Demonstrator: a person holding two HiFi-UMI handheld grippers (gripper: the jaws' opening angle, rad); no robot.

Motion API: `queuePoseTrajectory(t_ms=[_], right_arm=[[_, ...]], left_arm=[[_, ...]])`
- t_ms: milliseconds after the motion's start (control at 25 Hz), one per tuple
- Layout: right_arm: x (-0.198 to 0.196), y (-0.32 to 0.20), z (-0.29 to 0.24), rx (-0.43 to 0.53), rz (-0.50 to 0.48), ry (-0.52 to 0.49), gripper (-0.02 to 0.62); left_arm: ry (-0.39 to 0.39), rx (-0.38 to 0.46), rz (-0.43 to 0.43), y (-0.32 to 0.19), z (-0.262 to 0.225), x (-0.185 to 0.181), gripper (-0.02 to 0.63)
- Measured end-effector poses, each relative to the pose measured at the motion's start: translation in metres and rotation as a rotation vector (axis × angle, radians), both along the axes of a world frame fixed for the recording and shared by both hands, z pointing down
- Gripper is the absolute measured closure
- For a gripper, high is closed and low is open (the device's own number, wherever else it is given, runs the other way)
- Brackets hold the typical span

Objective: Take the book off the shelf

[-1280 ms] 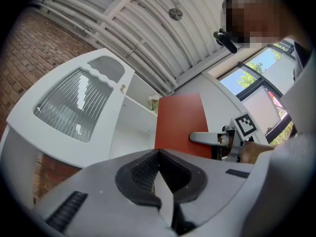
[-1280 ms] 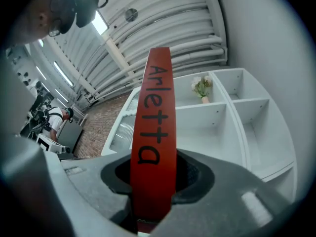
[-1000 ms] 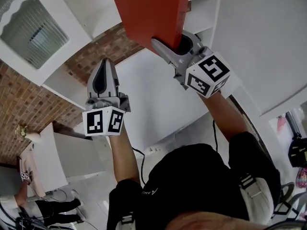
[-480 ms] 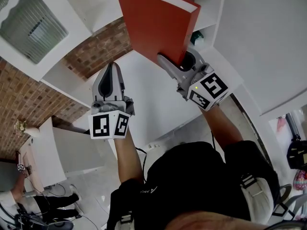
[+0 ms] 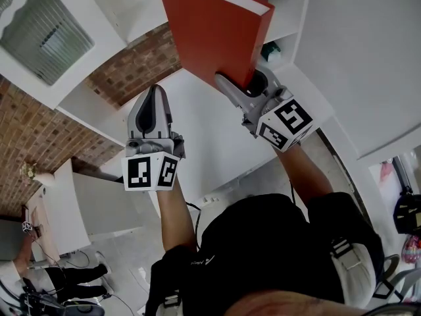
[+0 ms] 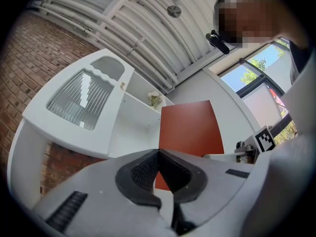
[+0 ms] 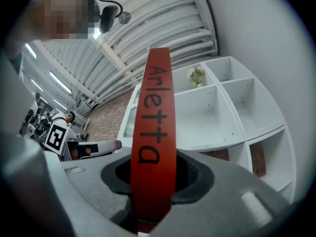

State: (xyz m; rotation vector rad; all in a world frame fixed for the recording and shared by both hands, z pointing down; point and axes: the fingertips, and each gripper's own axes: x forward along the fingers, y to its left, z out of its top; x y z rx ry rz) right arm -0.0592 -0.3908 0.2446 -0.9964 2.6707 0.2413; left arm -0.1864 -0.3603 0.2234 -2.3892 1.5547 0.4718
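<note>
The red book [image 5: 210,31] is clear of the white shelf unit [image 5: 283,18] and stands upright in the air, with my right gripper [image 5: 240,87] shut on its lower end. In the right gripper view the red spine [image 7: 154,132] with black lettering runs up from between the jaws of the right gripper [image 7: 153,181]. My left gripper [image 5: 156,92] is to the book's left, apart from it, shut with nothing in it. In the left gripper view the book's cover [image 6: 190,132] shows beyond the closed left gripper [image 6: 158,154].
The white shelf unit [image 7: 222,112] has open compartments; one holds a small plant [image 7: 197,75]. A brick wall [image 5: 39,137] lies behind the white cabinets. A cabinet door with ribbed glass [image 6: 81,98] is on the left. Another person [image 5: 13,275] stands at the lower left.
The book has come further out and down from the shelf with my right gripper, so its top edge now shows. In the last half second almost nothing moved.
</note>
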Motion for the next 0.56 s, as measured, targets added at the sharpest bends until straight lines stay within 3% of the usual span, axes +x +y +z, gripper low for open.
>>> queuePoseTrajectory(t_ms=[560], right_arm=[[0.0039, -0.0049, -0.0043, -0.008, 0.007, 0.005, 0.439]], left_arm=[[-0.003, -0.01, 0.005, -0.0057, 0.0049, 0.0054, 0.609]])
